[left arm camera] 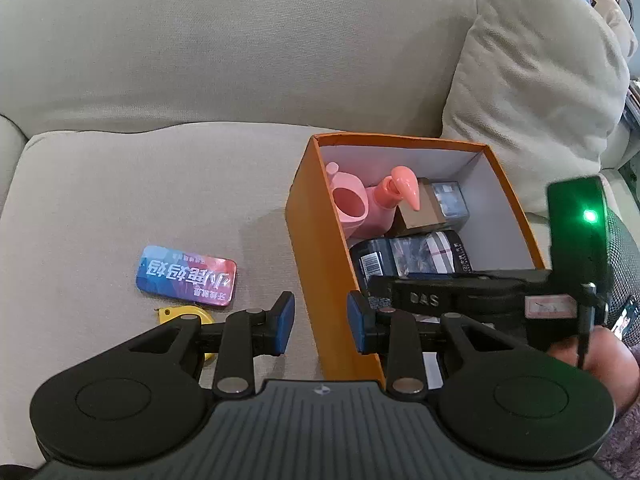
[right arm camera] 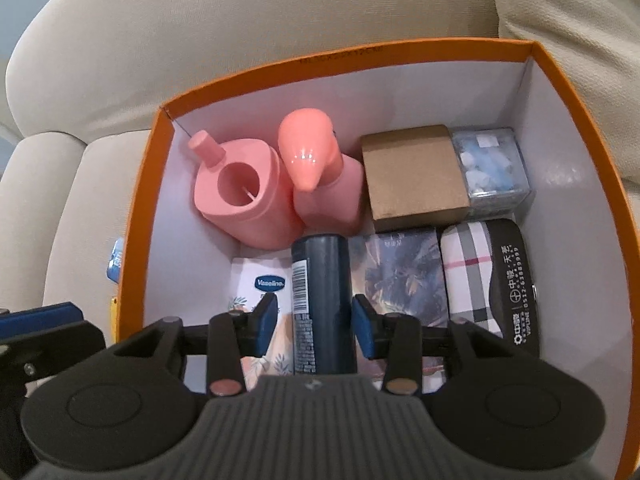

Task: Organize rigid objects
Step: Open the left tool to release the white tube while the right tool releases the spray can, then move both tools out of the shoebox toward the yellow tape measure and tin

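Evidently the right gripper (right arm camera: 314, 322) stood released inside the orange cardboard box (right arm camera: 136, 216), pads just clear of the dark-blue cylindrical can (right arm camera: 320, 280) lying lengthwise between them, while the empty, unclenched left gripper (left arm camera: 320, 328) straddled the wall.

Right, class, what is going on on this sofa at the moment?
A person with a gripper in each hand is packing small items into an orange box on a sofa. The right gripper has a dark blue canister between its jaws inside the box, with small gaps showing. The left gripper straddles the box's wall, not gripping it. A blue-red tin and a yellow item remain on the cushion.
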The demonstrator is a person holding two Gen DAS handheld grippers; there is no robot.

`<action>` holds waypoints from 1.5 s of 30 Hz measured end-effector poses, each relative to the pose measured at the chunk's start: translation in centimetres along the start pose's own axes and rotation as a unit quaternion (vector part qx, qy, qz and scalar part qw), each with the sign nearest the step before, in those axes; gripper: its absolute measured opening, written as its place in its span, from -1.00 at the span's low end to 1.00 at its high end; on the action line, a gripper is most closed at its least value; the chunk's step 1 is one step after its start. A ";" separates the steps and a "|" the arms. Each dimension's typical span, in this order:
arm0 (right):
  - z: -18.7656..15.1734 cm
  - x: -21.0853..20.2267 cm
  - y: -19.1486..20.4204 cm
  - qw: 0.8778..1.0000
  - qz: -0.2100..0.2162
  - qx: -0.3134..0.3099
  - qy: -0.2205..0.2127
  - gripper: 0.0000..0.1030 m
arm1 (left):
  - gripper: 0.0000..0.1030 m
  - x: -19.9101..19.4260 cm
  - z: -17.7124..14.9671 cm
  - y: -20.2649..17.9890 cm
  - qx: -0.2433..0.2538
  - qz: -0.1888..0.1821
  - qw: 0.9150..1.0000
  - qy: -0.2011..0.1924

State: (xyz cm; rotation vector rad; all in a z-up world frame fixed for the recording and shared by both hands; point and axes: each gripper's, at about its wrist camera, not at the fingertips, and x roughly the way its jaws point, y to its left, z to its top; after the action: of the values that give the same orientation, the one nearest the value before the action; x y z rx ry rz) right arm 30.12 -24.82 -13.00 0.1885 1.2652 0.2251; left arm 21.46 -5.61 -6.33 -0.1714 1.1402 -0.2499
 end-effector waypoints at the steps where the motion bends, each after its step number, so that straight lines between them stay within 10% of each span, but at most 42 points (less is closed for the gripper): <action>1: -0.2 -0.3 -0.2 1.000 -0.002 0.000 0.000 -0.17 | -0.31 0.0 0.0 0.1 -0.001 -0.001 1.000 -0.001; 16: -2.1 -0.6 0.0 0.999 -0.034 0.005 -0.020 -1.00 | -0.31 -0.7 -0.5 1.2 -0.018 -0.002 1.000 -0.003; 45: -11.2 -12.3 11.4 0.989 -0.001 -0.049 -0.136 -0.62 | -0.31 -8.8 -6.7 5.0 0.039 0.001 0.996 -0.086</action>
State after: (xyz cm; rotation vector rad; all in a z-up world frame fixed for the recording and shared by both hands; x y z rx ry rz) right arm 15.22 -16.97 -1.96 0.1285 0.9804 0.2498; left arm 12.40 1.61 -2.73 -0.1203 0.9583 -0.2710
